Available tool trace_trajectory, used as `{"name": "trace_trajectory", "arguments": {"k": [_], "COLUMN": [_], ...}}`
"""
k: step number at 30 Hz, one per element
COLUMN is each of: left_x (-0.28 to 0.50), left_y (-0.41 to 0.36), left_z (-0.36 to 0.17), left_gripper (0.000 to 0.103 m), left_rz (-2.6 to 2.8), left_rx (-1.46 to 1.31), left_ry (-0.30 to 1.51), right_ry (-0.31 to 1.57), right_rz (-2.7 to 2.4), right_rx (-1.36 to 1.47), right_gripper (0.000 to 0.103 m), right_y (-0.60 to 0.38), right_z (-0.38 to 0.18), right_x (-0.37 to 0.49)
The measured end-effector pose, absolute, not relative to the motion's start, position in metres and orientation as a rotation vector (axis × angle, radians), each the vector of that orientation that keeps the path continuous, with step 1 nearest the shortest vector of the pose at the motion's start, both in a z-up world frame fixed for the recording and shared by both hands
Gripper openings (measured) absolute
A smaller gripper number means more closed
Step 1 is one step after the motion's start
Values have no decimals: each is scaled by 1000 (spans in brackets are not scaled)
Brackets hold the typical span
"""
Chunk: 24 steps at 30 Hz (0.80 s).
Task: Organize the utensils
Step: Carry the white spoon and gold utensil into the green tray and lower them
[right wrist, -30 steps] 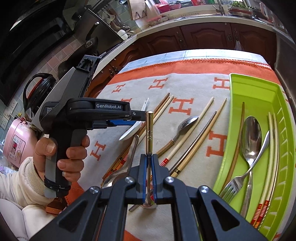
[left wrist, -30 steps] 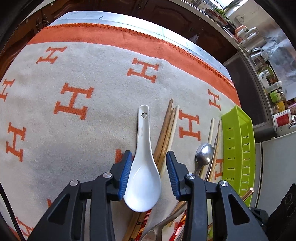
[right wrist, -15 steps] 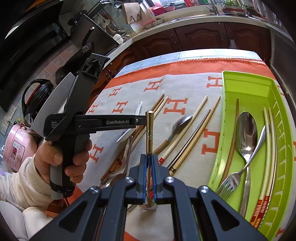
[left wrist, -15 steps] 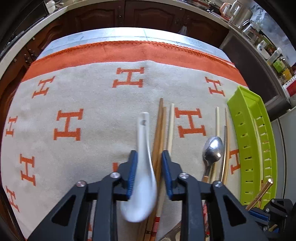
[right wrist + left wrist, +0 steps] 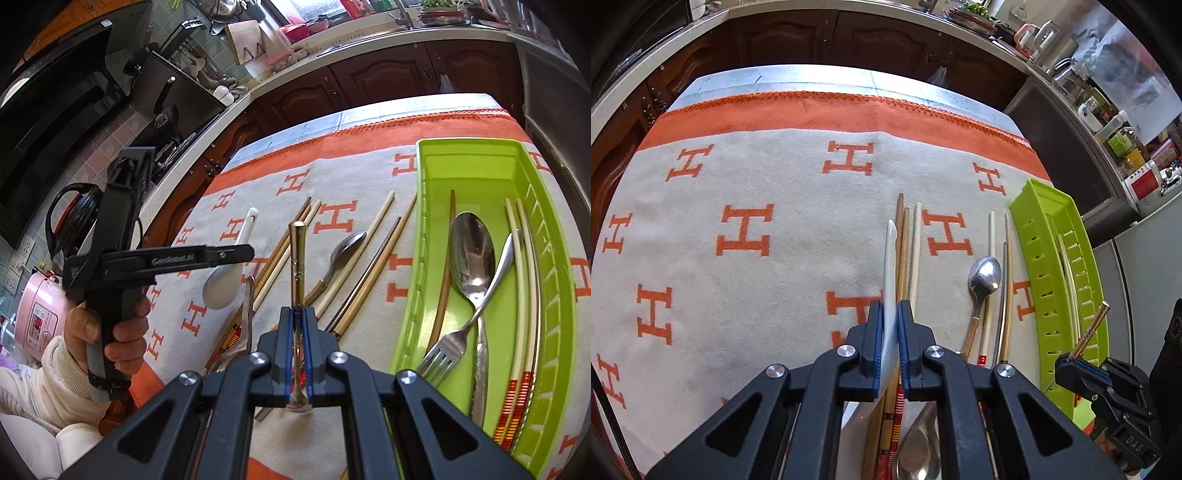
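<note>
Left gripper point(image 5: 886, 325) clamped tight on the white ceramic spoon point(image 5: 891, 273), pads pressing both sides of the bowl, spoon turned on edge with its handle pointing toward the far edge of the counter. Seen from the right wrist, same white spoon point(image 5: 227, 280) hanging bowl-down from the left gripper point(image 5: 243, 253), gripped by a hand point(image 5: 107, 332) in a cream sleeve, clear of the orange-and-beige cloth point(image 5: 746, 288).

Right gripper point(image 5: 297, 325) closed narrow on a gold-handled utensil point(image 5: 297, 254), handle sticking straight out ahead, its head hidden behind the pads. From the left wrist, right gripper point(image 5: 1075, 369) down at the near right, gold handle point(image 5: 1093, 325) slanting up in front of the green tray's wall.

On the cloth mid-counter: brown and pale chopsticks point(image 5: 288, 243) in a loose bunch, a steel spoon point(image 5: 347, 243) with a gold handle beside more chopsticks point(image 5: 376, 258), another steel spoon point(image 5: 919, 454) near the front edge.

Green tray point(image 5: 424, 229) along the right edge of the counter, holding a large steel spoon point(image 5: 472, 254), a fork point(image 5: 461, 332) lying across it, a brown chopstick by the left wall, pale chopsticks point(image 5: 521, 295) with red-striped ends by the right wall.
</note>
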<state>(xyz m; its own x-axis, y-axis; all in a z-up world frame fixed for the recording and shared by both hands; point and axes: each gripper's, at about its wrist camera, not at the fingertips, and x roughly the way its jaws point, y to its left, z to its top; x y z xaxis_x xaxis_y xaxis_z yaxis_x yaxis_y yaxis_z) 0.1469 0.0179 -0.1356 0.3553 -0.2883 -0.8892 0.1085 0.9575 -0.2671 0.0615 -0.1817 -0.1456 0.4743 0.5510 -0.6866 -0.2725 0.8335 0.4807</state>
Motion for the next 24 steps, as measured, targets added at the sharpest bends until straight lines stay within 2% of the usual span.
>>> {"name": "trace_trajectory", "arguments": {"k": [9, 14, 18, 24], "left_x": [105, 90, 92, 105], "left_y": [-18, -59, -102, -156], "left_z": [-78, -53, -53, -83], "left_gripper": [5, 5, 5, 5], "left_rz": [-408, -511, -583, -621], "left_rx": [-137, -130, -120, -134], "left_ry": [1097, 1063, 1096, 1198], "right_ry": [892, 918, 951, 1001], "right_rz": [481, 372, 253, 116], "right_rx": [439, 498, 523, 489], "right_gripper": [4, 4, 4, 5], "right_y": [-209, -240, -268, -293], "right_z": [-122, -105, -101, -109], "right_x": [44, 32, 24, 23]}}
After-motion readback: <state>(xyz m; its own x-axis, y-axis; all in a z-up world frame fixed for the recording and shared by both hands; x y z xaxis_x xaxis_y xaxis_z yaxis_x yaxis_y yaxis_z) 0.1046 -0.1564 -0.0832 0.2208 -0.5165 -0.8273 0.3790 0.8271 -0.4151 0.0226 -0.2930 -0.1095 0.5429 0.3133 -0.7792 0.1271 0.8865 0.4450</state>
